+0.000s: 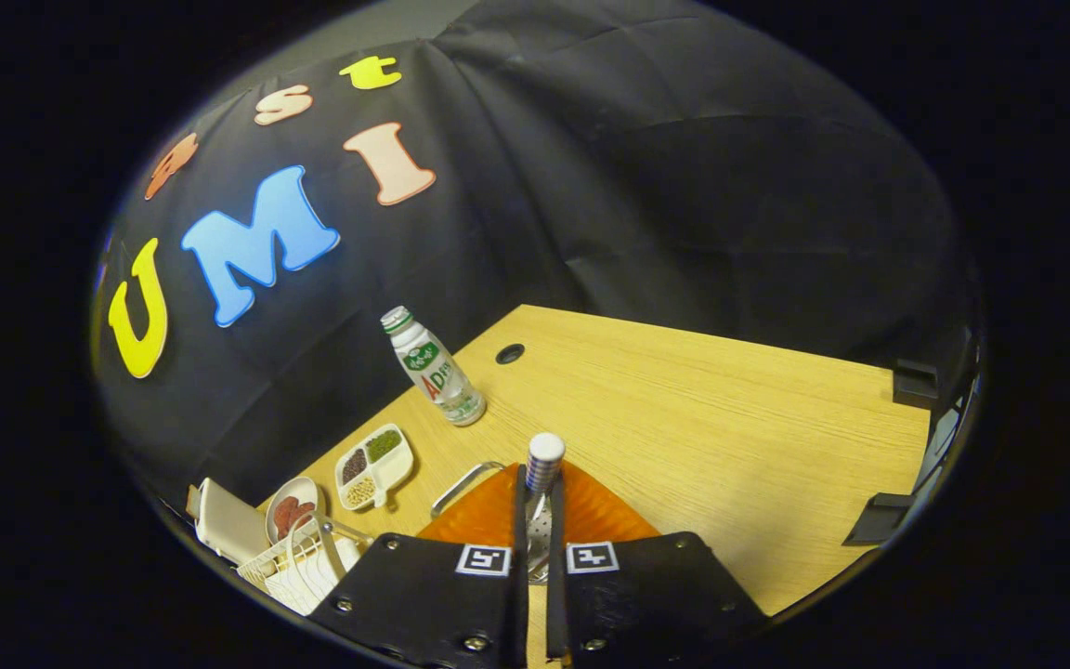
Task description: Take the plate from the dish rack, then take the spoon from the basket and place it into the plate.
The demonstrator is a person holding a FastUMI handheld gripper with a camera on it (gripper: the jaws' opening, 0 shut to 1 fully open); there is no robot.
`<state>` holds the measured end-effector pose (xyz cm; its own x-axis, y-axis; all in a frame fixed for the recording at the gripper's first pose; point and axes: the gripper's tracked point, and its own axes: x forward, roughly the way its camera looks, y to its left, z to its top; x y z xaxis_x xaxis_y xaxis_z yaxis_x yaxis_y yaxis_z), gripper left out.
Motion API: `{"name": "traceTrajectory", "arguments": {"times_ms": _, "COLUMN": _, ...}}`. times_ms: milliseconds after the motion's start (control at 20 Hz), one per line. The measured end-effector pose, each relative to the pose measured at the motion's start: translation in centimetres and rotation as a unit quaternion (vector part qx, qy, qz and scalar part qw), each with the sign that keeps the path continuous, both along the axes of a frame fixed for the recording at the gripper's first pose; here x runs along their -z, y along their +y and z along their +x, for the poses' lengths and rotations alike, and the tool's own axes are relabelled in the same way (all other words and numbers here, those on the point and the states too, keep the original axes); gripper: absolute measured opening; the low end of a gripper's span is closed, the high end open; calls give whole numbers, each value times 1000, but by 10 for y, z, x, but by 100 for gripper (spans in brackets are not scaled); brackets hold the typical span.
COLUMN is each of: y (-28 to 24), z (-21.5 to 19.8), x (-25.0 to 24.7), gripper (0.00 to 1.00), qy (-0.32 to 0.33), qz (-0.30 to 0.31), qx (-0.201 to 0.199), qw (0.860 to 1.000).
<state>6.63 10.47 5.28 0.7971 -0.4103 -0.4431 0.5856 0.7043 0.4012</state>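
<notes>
Between the fingers [537, 520], which stand almost closed on one another, a spoon [543, 465] is clamped by its shaft, its patterned handle end rising clear above the fingertips and a perforated metal part visible in the narrow gap below. Directly beneath and just beyond the fingers lies the orange plate [591, 511], resting flat on the wooden table [730, 437]; the spoon hangs over it, apparently so that letting go would drop it inside the rim rather than onto bare wood. A curved metal wire handle [463, 485] lies at the plate's near-left edge; whether it belongs to the basket cannot be told. To the left, well apart from the plate, the white wire dish rack [298, 562] sits at the table's corner, with a small round dish of reddish food [293, 509] and a white divided tray of grains [373, 466] just beyond it. A capped white bottle [433, 367] stands farther back, near a cable hole [510, 353] in the table. Judged from this arrangement, the plate stage is complete and the spoon is at the placing stage, requiring a lowering and release over the plate's centre.
</notes>
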Motion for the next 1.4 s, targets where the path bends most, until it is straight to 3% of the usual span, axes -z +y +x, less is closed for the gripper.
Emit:
{"name": "traceTrajectory", "arguments": {"times_ms": 100, "y": 7, "z": 10, "x": -3, "gripper": 8, "qy": -6, "qz": -11, "qx": -15, "qw": 1000}}
{"name": "traceTrajectory", "arguments": {"times_ms": 150, "y": 12, "z": 10, "x": -6, "gripper": 0, "qy": -2, "qz": -15, "qx": -20, "qw": 1000}}
{"name": "traceTrajectory", "arguments": {"times_ms": 400, "y": 25, "z": 8, "x": -46, "gripper": 0, "qy": -2, "qz": -75, "qx": -36, "qw": 997}}
{"name": "traceTrajectory", "arguments": {"times_ms": 850, "y": 78, "z": -57, "x": -134, "gripper": 0, "qy": -12, "qz": -194, "qx": -66, "qw": 979}}
{"name": "traceTrajectory", "arguments": {"times_ms": 1100, "y": 149, "z": -97, "x": -140, "gripper": 0, "qy": -12, "qz": -218, "qx": -128, "qw": 967}}
{"name": "traceTrajectory", "arguments": {"times_ms": 1400, "y": 236, "z": -137, "x": -105, "gripper": 0, "qy": 1, "qz": -216, "qx": -224, "qw": 950}}
